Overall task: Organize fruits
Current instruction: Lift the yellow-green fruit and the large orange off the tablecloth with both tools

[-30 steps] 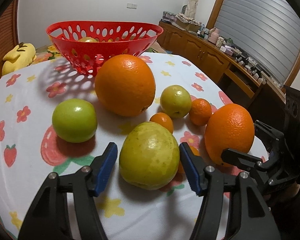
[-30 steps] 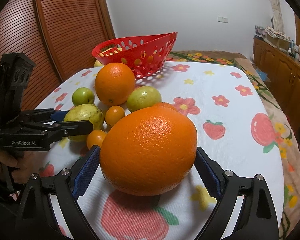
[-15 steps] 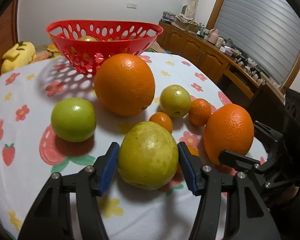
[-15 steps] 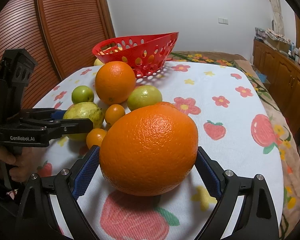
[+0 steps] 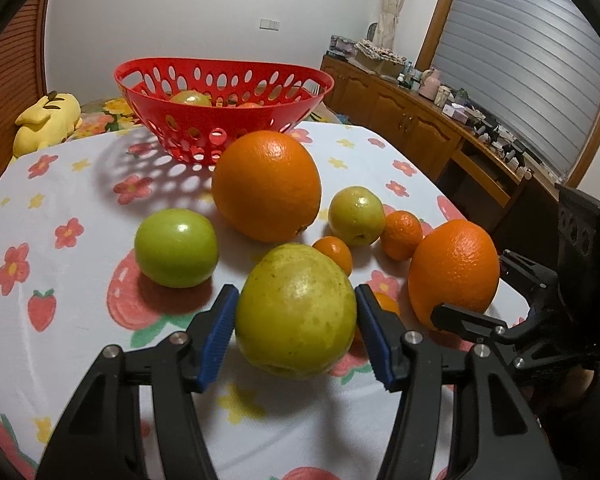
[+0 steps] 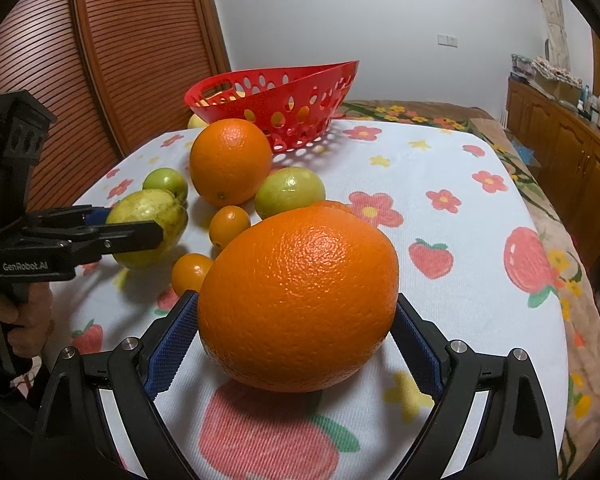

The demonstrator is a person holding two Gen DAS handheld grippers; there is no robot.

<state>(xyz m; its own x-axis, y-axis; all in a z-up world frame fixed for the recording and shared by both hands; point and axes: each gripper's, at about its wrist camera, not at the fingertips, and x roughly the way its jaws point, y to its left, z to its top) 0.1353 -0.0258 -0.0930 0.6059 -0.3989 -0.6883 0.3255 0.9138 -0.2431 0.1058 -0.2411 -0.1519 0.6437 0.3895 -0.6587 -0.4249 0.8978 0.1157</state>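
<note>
**Both grippers closed on fruit**

Only the left wrist view shows fruit inside the red basket. On the table, the left gripper, its jaws just closed further, pinches the yellow-green guava; the right gripper clamps a large orange. Small tangerines crowd between.

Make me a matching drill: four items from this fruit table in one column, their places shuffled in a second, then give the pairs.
1. big yellow-green fruit
2. orange nearest the right camera
3. red basket
4. yellow plush toy

A. at the table's far end, fruit inside
B. between the left claw's pads
C. beyond the table, by the slatted wall
D. between the right claw's pads

Pairs: 1-B, 2-D, 3-A, 4-C
</note>
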